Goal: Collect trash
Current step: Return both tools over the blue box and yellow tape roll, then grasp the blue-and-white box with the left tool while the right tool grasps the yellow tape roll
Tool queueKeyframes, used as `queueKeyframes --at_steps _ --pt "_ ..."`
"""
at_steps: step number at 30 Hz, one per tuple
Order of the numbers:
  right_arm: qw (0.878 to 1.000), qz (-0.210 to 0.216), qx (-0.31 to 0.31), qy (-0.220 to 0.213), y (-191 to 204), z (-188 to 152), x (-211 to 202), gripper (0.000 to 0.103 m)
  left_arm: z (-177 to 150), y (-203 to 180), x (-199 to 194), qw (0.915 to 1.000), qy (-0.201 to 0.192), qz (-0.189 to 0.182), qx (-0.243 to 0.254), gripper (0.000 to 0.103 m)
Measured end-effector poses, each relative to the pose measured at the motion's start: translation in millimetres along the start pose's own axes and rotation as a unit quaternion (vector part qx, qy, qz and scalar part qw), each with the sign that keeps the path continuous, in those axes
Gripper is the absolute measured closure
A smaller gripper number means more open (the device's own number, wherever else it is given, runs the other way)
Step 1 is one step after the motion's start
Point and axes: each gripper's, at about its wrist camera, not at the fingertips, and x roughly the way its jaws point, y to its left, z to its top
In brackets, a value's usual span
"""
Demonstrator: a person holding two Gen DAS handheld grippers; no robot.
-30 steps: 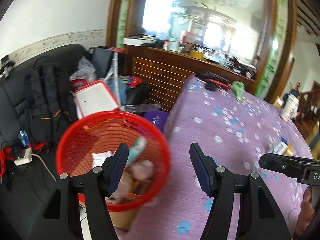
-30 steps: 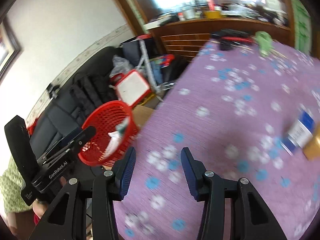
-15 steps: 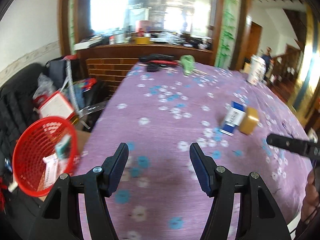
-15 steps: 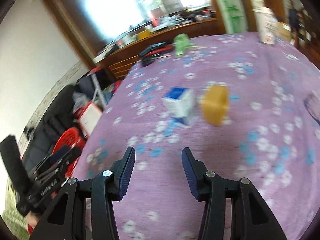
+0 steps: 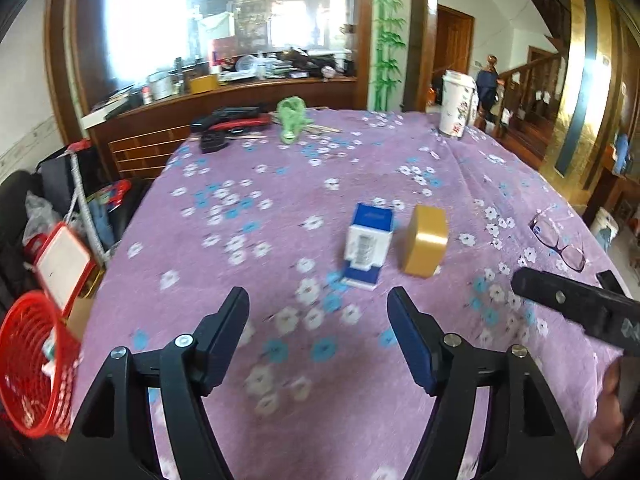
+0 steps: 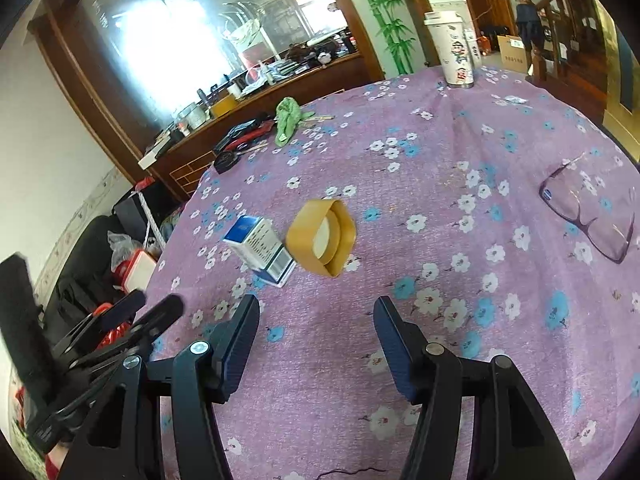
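Purple cloth printed with white and blue flowers covers the table point(image 5: 280, 184) under both of my tools. I have the left gripper point(image 5: 318, 312) hovering above it with its jaws spread wide and nothing between them; the right gripper point(image 6: 316, 320) is the same, wide apart and empty. From the left wrist view, a blue-and-white carton point(image 5: 368, 244) stands at about twelve o'clock beyond the fingertips, and just beside it, toward one o'clock, is a tan roll of tape point(image 5: 425, 245) on its edge; I cannot tell whether the two touch. From the right wrist view the carton point(image 6: 260, 246) sits at eleven o'clock and the tape roll point(image 6: 322, 236) at twelve, close together. A red mesh basket point(image 5: 28, 364) hangs off the table edge at nine o'clock in the left view, with some scraps inside it. A pair of eyeglasses point(image 6: 592, 210) lies at two o'clock in the right view, well apart from the carton. Far across the table I see a crumpled green cloth point(image 5: 292, 118) at twelve and a tall printed cup point(image 5: 454, 108) at one.
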Motion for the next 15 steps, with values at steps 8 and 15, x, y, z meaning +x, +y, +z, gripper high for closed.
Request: queueKeyframes --at_steps 8,15 --pt "1.000 -0.007 0.029 -0.001 -21.2 5.9 -2.6 0.040 22.7 -31.1 47.1 0.9992 -0.004 0.015 0.037 0.031" --pt "0.999 -0.011 0.033 0.004 -22.7 16.2 3.1 0.040 33.1 -20.9 92.1 0.9995 0.030 -0.007 0.004 0.063"
